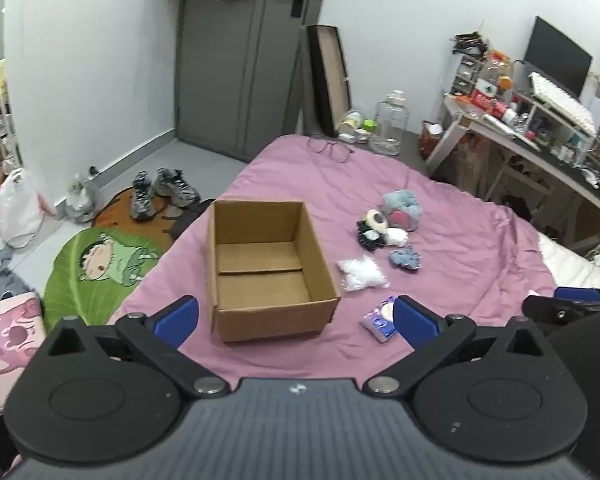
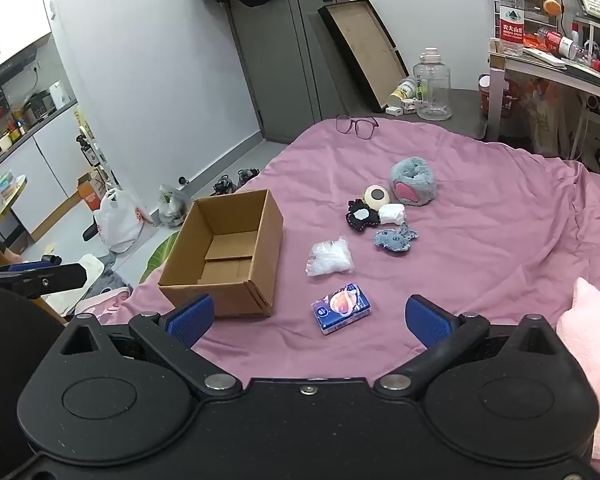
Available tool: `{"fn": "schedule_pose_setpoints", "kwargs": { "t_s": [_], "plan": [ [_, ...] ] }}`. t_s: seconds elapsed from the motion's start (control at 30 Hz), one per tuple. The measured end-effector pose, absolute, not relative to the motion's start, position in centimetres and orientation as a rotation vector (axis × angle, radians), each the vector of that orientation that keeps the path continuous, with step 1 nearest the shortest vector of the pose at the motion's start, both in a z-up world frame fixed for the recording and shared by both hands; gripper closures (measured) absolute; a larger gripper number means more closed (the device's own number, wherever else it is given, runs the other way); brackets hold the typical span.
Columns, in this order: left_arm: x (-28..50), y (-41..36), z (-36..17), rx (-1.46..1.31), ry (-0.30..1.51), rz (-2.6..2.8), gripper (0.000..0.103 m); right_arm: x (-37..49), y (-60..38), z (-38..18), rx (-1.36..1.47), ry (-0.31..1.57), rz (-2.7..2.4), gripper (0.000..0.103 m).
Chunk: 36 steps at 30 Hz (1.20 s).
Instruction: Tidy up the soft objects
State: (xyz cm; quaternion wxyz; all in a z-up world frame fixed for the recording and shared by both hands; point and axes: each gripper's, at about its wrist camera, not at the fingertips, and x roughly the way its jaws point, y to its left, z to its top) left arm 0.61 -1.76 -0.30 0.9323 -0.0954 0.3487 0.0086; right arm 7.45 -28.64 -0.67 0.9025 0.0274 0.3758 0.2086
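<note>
Dead ahead on the pink bedsheet (image 1: 440, 200) sits the cardboard box (image 1: 266, 268), top open, flaps down, and nothing in it but its own bare bottom. My left gripper (image 1: 296, 322) hovers just short of its near wall, jaws spread wide, nothing between the blue pads. My right gripper (image 2: 310, 318) hangs beside it, jaws just as wide and gripping nothing, with the tissue pack (image 2: 341, 309) lying flat on the sheet just beyond the pads.

Soft things, all outside the box, off at its three o'clock in the left view: a clear bag of white filling (image 2: 330, 260) nearest, then a small grey-blue plush (image 2: 394, 240) at one o'clock from the bag. Past those, a tight cluster, pieces touching: a black plush with a white patch (image 2: 362, 216), a white soft lump (image 2: 392, 214), a cream round toy (image 2: 377, 196). The grey fluffy ball with a pink patch (image 2: 413, 182) sits just beyond at one o'clock.

Eyeglasses (image 2: 358, 125) lie at twelve o'clock, at the sheet's far edge. A pink plush (image 2: 592, 336) crowds my right view at three o'clock. Beyond the bed: grey door (image 1: 244, 60), clear water jug (image 2: 432, 88) on the floor, cluttered desk (image 1: 540, 136) at two o'clock, sneakers (image 1: 162, 192) at ten o'clock in the left view.
</note>
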Motion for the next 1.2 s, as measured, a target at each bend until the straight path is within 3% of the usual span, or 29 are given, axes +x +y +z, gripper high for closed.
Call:
{"fn": "schedule_pose_setpoints", "kwargs": {
  "t_s": [1.2],
  "plan": [
    [0.3, -2.0, 0.8, -0.209, 0.681, -0.073, 0.0, 6.6, -29.3, -0.2, 0.046, 0.745, 0.426, 0.0]
  ]
}}
